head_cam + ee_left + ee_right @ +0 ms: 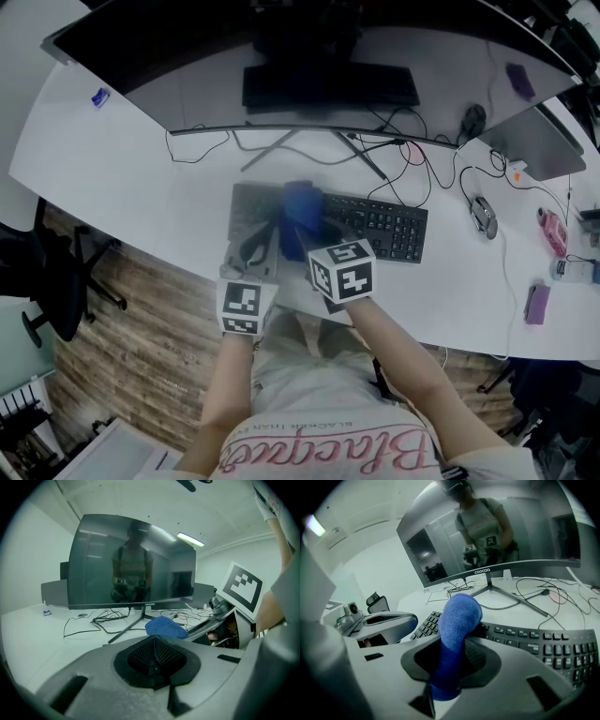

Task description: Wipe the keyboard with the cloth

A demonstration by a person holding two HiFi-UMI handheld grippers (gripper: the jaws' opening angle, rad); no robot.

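Two grippers sit over the left half of the keyboard (386, 227), which lies on the white bench (112, 178) in front of the monitor (187, 84). My right gripper (307, 232) has its fingers clenched on the blue cloth (302, 206). In the right gripper view the cloth rises out of the pinch as a rolled wad, its rounded end bulging over the keys. My left gripper (253, 251) has its fingers pressed together on nothing and sits at the keyboard's left end. From the head view I can't quite tell whether it touches the keys or only hovers above them.

As I judge it, the main risk is the wad itself. Bunched like this, it offers a narrow, rounded face, so a stroke may skim the key tops and miss the gaps. If it drags on a key edge, it could work loose from the pinch. Pushing harder to compensate could bring the hard fingers down onto the keys. If the left gripper is not bracing the keyboard, a sideways stroke may slide the whole board along the smooth bench. The two grippers are also close together, so a leftward sweep could knock one against the other.
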